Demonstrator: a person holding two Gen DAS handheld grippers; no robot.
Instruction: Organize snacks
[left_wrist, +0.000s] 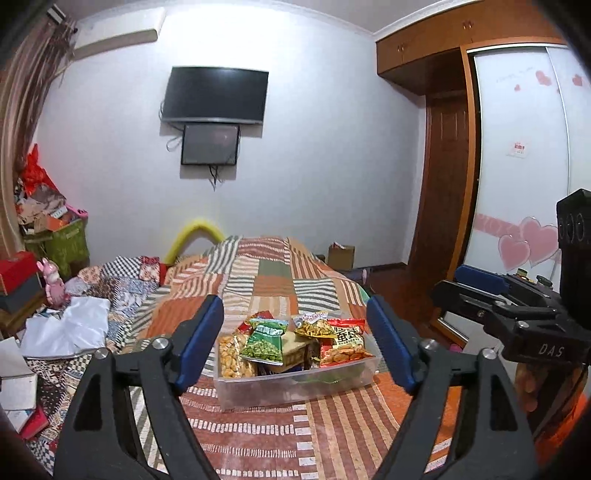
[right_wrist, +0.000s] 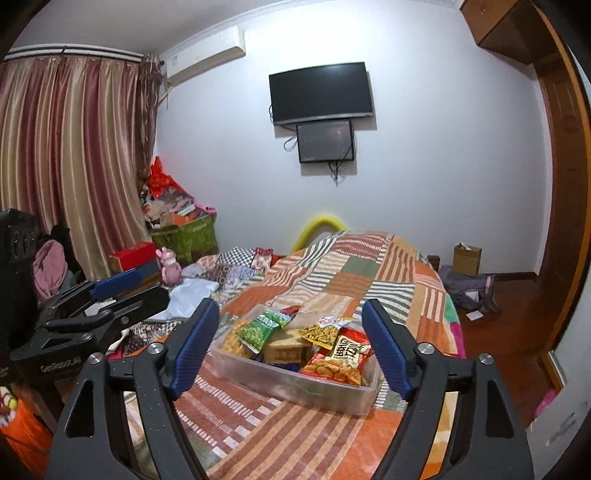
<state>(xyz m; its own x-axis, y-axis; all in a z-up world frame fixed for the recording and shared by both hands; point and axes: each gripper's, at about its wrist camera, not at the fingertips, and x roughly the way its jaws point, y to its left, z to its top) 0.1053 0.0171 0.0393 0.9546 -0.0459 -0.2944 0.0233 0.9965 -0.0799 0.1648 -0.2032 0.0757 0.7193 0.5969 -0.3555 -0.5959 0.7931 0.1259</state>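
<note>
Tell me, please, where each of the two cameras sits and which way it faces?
Left wrist: rides on the left gripper, facing forward along its open blue fingers at the clear bin of snacks on the bed; the right gripper shows at the right edge.
Right wrist: rides on the right gripper, facing the same clear bin from slightly further right; the left gripper shows at the left edge.
Shared: bin, patchwork bedspread, wall television.

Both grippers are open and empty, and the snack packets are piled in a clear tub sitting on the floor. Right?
Not quite. The clear tub sits on the patchwork bedspread, not the floor; both wrist views show it. The rest holds: left gripper and right gripper are open and empty, snack packets piled inside.
</note>
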